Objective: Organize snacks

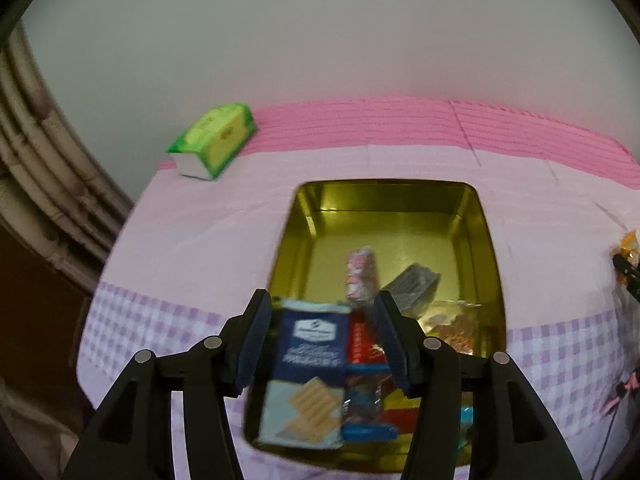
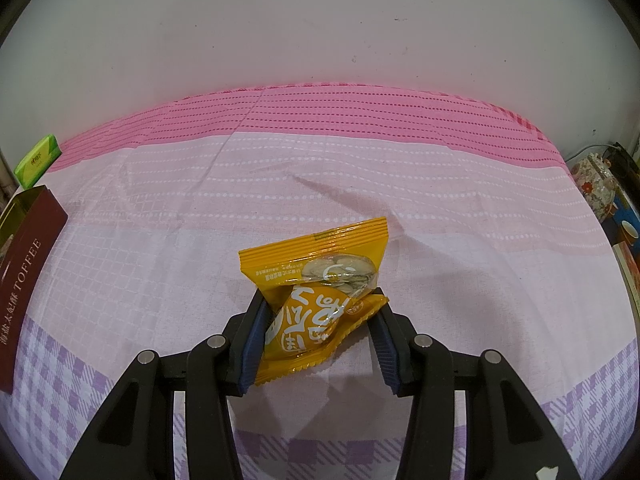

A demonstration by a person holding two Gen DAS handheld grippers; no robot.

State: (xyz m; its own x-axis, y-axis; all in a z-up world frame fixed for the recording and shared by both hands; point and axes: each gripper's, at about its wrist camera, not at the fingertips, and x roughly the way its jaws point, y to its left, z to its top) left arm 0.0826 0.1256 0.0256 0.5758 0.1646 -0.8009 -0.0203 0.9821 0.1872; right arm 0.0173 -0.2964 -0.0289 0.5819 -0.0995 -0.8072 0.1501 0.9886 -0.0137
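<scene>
Pink checked cloth (image 1: 192,240) covers the surface. Gold tin (image 1: 490,248), centre frame, holds a blue biscuit pack (image 1: 306,376), red bars, pink roll. Left gripper (image 1: 320,344) hangs above it, jaws parted, gripping nothing. Right gripper (image 2: 318,340) pinches an orange snack packet (image 2: 320,276). Green tissue pack (image 1: 214,140) upper left.

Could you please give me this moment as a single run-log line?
left hand-held gripper: open above blue cracker pack in gold tin | right hand-held gripper: shut on orange snack packet | stage: packet not yet in tin
</scene>
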